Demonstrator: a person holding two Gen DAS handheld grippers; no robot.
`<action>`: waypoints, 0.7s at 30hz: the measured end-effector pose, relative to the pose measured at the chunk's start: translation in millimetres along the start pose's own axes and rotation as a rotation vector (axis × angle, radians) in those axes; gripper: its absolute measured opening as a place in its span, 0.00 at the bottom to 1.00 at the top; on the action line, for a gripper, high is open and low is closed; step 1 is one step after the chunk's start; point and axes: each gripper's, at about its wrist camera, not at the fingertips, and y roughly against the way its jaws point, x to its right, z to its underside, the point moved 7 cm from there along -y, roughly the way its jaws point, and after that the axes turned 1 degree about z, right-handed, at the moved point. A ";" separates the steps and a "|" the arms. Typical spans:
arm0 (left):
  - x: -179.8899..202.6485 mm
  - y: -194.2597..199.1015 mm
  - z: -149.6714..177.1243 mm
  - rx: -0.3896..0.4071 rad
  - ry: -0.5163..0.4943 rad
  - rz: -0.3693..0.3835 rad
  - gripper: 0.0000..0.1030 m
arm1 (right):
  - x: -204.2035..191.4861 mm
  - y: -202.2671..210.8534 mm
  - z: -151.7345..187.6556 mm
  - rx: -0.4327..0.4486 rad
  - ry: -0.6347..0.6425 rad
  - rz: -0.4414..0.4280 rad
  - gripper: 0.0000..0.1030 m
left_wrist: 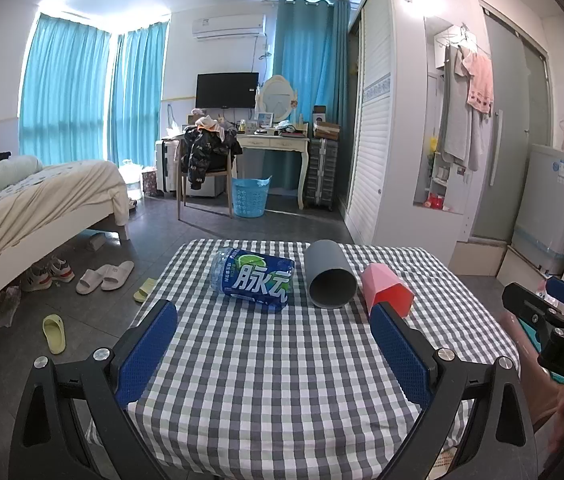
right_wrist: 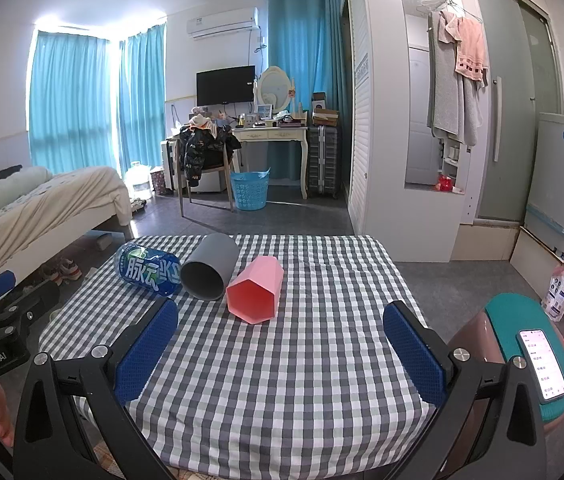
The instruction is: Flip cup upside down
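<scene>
Both my grippers, left [left_wrist: 274, 350] & right [right_wrist: 280, 350], hang wide open w/ nothing held, short of three items on the checked worktop [right_wrist: 282, 380]. Grey cup [right_wrist: 209, 267] lies on its side, mouth toward me, between bottle [right_wrist: 148, 268] & pink cup [right_wrist: 256, 289], touching or nearly. Prob. light, stiff, smooth plastic; I'd pinch across the wall near the rim.

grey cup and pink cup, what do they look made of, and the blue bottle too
Grey cup: probably matte plastic or silicone; even, dull surface without glare. Pink cup: likely hard plastic; flat, crisp facets with a faint sheen. Blue bottle: looks like clear thin plastic under a glossy printed label.
</scene>
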 end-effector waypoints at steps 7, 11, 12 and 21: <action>-0.1 0.2 -0.1 -0.001 -0.001 0.001 0.97 | -0.8 -0.3 0.0 -0.001 -0.002 -0.001 1.00; 0.2 0.1 0.0 -0.001 -0.001 0.001 0.97 | -1.3 -0.6 0.2 -0.001 -0.001 -0.002 1.00; 0.0 0.1 0.1 -0.002 -0.001 0.000 0.97 | -1.6 -1.0 0.4 -0.001 -0.002 -0.001 1.00; 0.1 -0.4 0.7 -0.002 -0.001 0.001 0.97 | -2.9 -1.8 2.3 -0.006 -0.003 -0.002 1.00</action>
